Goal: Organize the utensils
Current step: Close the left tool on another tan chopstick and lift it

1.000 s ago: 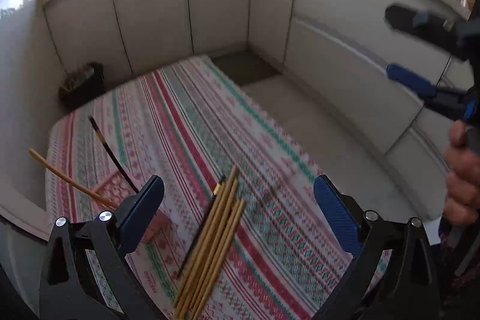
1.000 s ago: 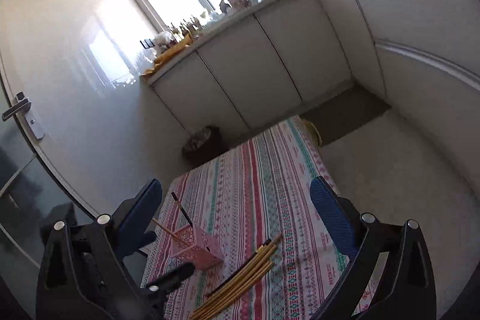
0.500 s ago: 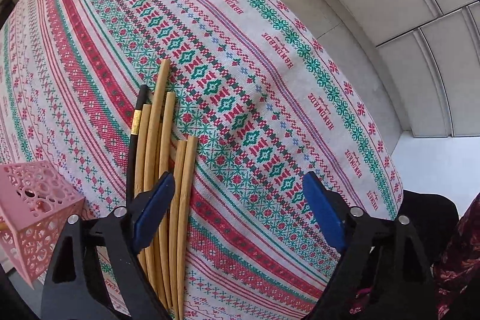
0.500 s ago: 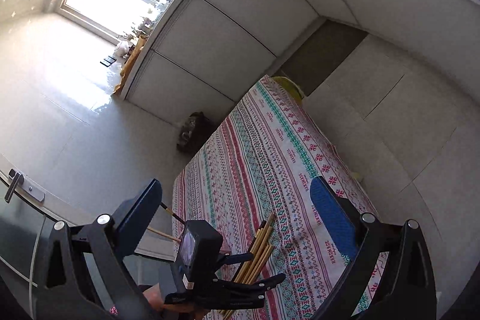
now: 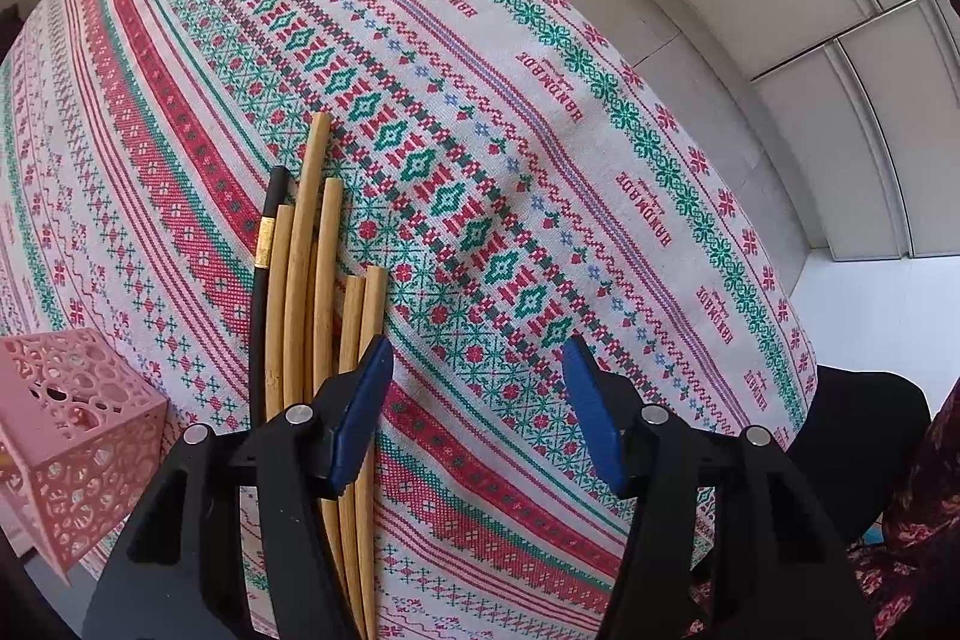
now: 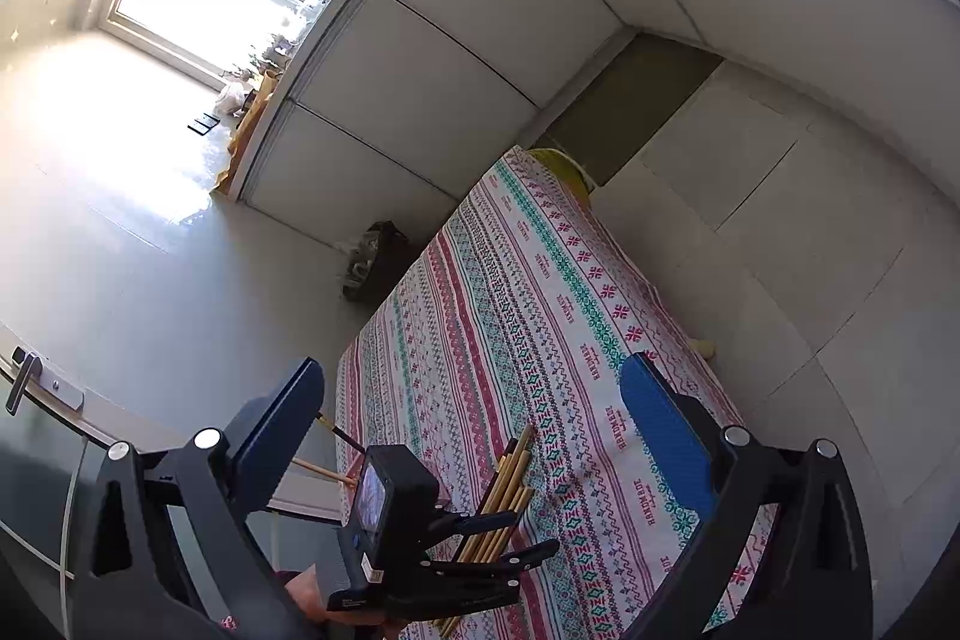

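A bundle of several wooden chopsticks point(image 5: 312, 292) and one black chopstick with a gold band point(image 5: 267, 244) lies on the patterned tablecloth point(image 5: 540, 130). My left gripper point(image 5: 477, 388) is open and low over the cloth; its left finger is over the right edge of the bundle. A pink perforated holder point(image 5: 66, 430) stands at the left. In the right wrist view my right gripper point(image 6: 474, 436) is open and held high, looking down at the left gripper point(image 6: 504, 538), the chopsticks point(image 6: 504, 484) and two chopsticks sticking out at the left point(image 6: 336, 436).
The tablecloth point(image 6: 540, 292) covers a small table with its edge at the right of the left wrist view. White cabinets point(image 6: 420, 58) line the walls. A dark bin point(image 6: 375, 256) stands on the floor beyond the table.
My left gripper has dropped from a high view down to the chopsticks and its fingers have narrowed. My right gripper has tilted and stays high.
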Tool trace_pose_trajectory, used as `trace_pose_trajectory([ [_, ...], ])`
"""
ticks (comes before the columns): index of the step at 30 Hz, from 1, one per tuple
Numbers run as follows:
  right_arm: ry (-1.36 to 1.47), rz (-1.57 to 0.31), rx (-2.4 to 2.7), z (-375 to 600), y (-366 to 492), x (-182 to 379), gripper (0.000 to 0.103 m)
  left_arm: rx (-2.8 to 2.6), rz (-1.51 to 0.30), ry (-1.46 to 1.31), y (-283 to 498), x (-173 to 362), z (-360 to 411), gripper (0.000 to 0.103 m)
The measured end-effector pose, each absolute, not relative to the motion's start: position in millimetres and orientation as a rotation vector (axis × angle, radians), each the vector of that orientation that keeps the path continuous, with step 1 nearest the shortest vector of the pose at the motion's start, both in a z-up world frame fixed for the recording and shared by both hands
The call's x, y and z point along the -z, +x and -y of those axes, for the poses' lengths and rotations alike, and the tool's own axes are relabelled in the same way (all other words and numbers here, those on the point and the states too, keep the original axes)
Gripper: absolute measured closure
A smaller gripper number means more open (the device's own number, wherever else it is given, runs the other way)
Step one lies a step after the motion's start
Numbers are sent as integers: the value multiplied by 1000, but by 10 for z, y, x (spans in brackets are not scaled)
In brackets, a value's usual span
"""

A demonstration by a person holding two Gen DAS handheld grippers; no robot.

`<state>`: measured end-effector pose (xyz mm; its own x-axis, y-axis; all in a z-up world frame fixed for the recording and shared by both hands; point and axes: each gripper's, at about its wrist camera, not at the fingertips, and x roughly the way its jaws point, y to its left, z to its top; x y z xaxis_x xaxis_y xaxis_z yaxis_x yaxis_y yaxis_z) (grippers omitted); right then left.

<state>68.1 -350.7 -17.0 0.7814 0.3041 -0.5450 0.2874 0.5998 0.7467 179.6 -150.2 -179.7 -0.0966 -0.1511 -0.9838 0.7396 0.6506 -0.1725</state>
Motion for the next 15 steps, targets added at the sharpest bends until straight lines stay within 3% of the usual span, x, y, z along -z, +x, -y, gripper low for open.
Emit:
trace_pose_trajectory([
  [9,944,-717,-5,3489,703,190,7,788,-1524,541,1870,2017,1369,46],
  [11,943,-727,-2,3485,717,206,7,777,-1489,582,1816,2040,1369,51],
  [13,942,-741,4,3475,735,227,7,712,-1431,627,1748,2045,1354,69],
  [15,940,-752,28,3467,746,250,7,688,-1396,587,1705,2030,1279,79],
])
